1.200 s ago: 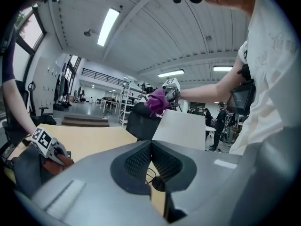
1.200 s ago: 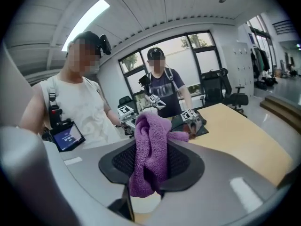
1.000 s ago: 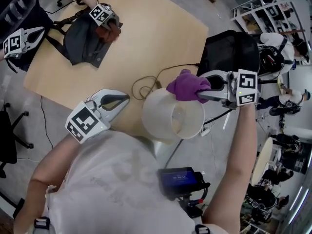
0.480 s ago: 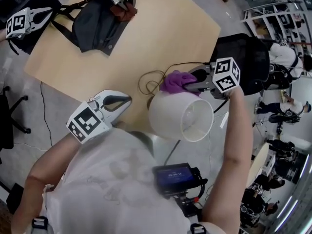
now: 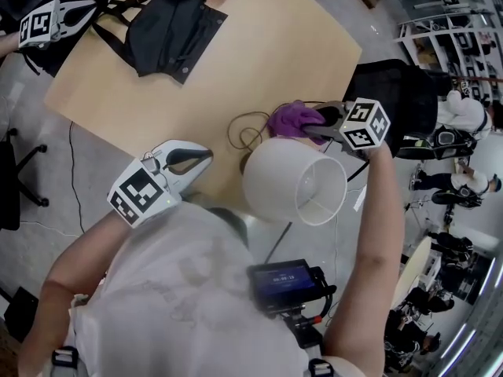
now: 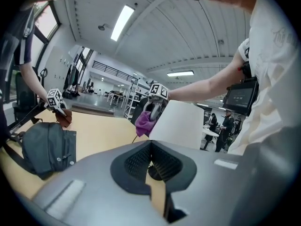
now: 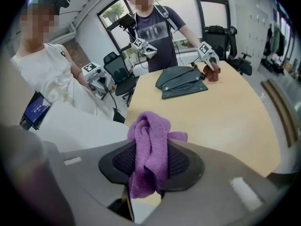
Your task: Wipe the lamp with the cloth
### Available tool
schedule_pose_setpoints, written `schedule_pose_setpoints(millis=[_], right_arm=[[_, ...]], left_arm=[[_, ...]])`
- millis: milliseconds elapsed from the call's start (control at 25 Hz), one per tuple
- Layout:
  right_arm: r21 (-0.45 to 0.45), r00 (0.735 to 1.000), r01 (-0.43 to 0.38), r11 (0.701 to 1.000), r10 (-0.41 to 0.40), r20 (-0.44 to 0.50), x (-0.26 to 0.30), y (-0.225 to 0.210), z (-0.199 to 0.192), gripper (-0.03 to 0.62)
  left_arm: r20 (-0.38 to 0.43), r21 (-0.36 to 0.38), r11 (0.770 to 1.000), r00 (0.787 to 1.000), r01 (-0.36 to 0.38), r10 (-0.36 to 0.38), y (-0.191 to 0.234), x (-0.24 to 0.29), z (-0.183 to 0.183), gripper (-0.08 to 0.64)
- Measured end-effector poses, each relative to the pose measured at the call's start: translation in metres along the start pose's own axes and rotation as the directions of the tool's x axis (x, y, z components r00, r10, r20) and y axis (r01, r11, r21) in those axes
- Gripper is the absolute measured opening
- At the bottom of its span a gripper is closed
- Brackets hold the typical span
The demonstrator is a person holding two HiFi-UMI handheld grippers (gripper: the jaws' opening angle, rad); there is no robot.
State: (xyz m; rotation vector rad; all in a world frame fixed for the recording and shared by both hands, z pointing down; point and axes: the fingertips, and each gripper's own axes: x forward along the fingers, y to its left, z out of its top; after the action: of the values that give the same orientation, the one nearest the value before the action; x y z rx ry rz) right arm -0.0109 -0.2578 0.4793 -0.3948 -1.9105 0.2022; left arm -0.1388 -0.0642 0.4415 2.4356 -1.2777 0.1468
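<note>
Tabletop is light wood, w/ the lamp at its near edge, white shade tipped toward me. I've got my left tool closed & empty, left of the lamp. Right tool grips the purple cloth against the shade's far side.
</note>
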Motion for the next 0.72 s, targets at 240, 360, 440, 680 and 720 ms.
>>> schedule_pose_setpoints(millis=[240,360,440,680,720], right_arm=[[-0.132,0.984,0.148,0.980,-0.132,0.120,-0.092,0.039,0.042,0.153],[-0.187,0.975,0.195,0.963,-0.171,0.139,-0.136,0.077,0.057,0.153],[-0.157,0.965,0.246,0.957,-0.226,0.135,-0.160,0.097,0.063,0.153],[-0.215,0.952,0.289,0.933,-0.303,-0.037,-0.151,0.127,0.097,0.155],[-0.236,0.952,0.274,0.933,-0.297,-0.072,-0.141,0.128,0.100,0.155]], left_arm=[[0.018,0.022,0.999,0.999,0.036,-0.036,-0.008,0.002,0.007,0.000],[0.022,0.033,0.998,0.998,0.050,-0.051,-0.013,0.002,0.008,0.000],[0.028,0.039,0.998,0.998,0.058,-0.059,-0.016,0.004,0.009,0.000],[0.052,0.040,0.996,0.996,0.076,-0.078,-0.018,0.006,0.013,0.000],[0.066,0.041,0.996,0.995,0.078,-0.081,-0.018,0.004,0.015,0.000]])
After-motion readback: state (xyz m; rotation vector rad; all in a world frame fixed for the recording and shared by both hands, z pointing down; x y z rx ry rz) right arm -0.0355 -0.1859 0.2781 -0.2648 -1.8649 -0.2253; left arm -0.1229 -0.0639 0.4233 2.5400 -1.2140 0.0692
